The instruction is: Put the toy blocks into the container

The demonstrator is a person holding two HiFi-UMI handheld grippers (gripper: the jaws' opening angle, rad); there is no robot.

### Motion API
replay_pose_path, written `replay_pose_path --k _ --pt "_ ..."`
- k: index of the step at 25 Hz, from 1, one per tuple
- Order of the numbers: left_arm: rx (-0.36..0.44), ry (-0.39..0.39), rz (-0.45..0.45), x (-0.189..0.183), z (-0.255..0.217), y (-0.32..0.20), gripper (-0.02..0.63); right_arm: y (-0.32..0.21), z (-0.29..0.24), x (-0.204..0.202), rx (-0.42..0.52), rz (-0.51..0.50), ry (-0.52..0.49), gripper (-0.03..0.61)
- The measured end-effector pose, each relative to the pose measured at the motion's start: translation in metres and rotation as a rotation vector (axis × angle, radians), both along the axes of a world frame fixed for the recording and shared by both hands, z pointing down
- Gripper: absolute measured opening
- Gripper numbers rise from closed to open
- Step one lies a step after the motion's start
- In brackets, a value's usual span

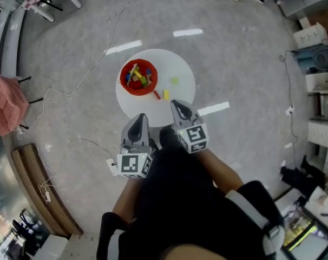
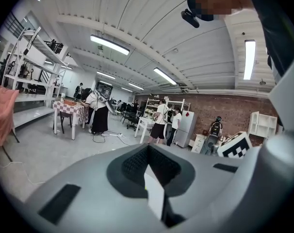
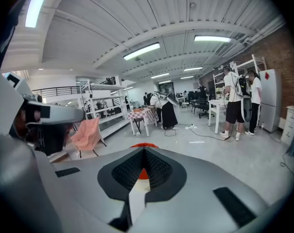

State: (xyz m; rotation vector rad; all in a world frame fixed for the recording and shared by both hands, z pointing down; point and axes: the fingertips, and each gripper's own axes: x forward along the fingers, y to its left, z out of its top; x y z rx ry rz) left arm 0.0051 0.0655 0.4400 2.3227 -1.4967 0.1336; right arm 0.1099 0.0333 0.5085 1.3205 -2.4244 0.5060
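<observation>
We hold our left gripper (image 1: 138,119) and right gripper (image 1: 178,106) close together. Both have their jaws shut tight, with nothing in them. The round white table (image 1: 181,68) is out in front of the jaws. The red container (image 1: 138,77) sits on it, with blocks inside. A red block (image 1: 157,95), a yellow block (image 1: 166,95) and a green block (image 1: 175,80) lie beside it, just ahead of the right jaws.
</observation>
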Motion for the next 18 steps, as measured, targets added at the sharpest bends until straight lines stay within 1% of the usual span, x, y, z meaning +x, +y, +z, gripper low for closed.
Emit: replay_pose_path --k 4,11,15,18 --pt "-0.018 -0.003 0.001 -0.008 0.002 -0.009 -0.003 -0.014 0.041 -0.008 -0.044 0.025 -0.002 -0.004" --pt "-0.011 0.011 0.044 -0.03 0.007 -0.044 -0.003 -0.033 0.09 -0.022 -0.112 0.048 0.074 -0.003" --pt "-0.009 0.028 0.059 -0.039 0.008 -0.064 -0.003 -0.036 0.127 -0.029 -0.194 0.03 0.137 -0.003" --pt "-0.007 0.028 0.065 -0.044 0.007 -0.072 -0.003 -0.036 0.154 -0.036 -0.268 0.002 0.172 0.013"
